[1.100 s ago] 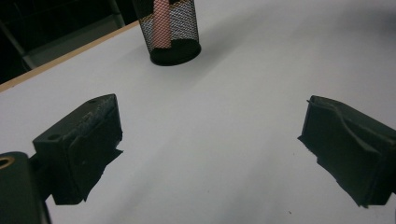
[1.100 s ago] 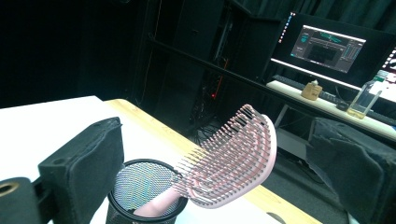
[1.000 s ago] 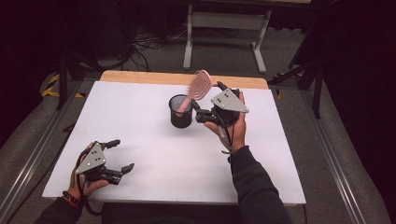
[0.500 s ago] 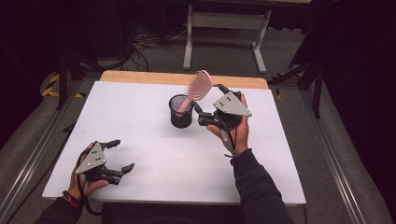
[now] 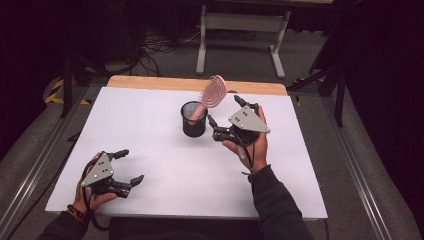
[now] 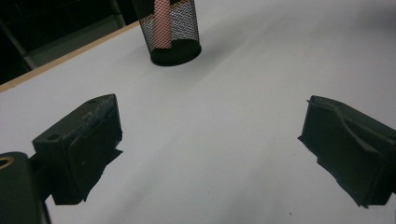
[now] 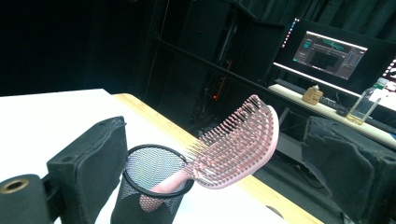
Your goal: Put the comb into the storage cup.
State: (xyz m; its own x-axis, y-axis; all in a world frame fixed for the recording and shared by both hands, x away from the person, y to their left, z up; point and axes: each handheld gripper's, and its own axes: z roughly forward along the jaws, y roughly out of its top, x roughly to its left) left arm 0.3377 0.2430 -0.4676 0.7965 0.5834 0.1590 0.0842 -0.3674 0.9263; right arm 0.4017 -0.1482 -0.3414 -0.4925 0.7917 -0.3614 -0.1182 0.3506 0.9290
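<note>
Pink plastic hairbrush (image 5: 211,96), curved vented head, stands handle-down in the round black wire-mesh cup (image 5: 194,119) mid-table. My right gripper (image 5: 223,118) just beside it, jaws wide apart, empty. My left gripper (image 5: 128,167) wide too, empty, over matte white table (image 5: 165,170).

Pale pink plastic hairbrush with rows of pink bristles (image 5: 214,93), black wire-mesh cup in a fine grid pattern (image 5: 194,119), matte white surface (image 5: 165,165) edged with a light wooden strip, black padded fingers (image 6: 84,140), grey triangular plates.

The right gripper (image 5: 223,116) has let go of the pink hairbrush (image 5: 212,95)
</note>
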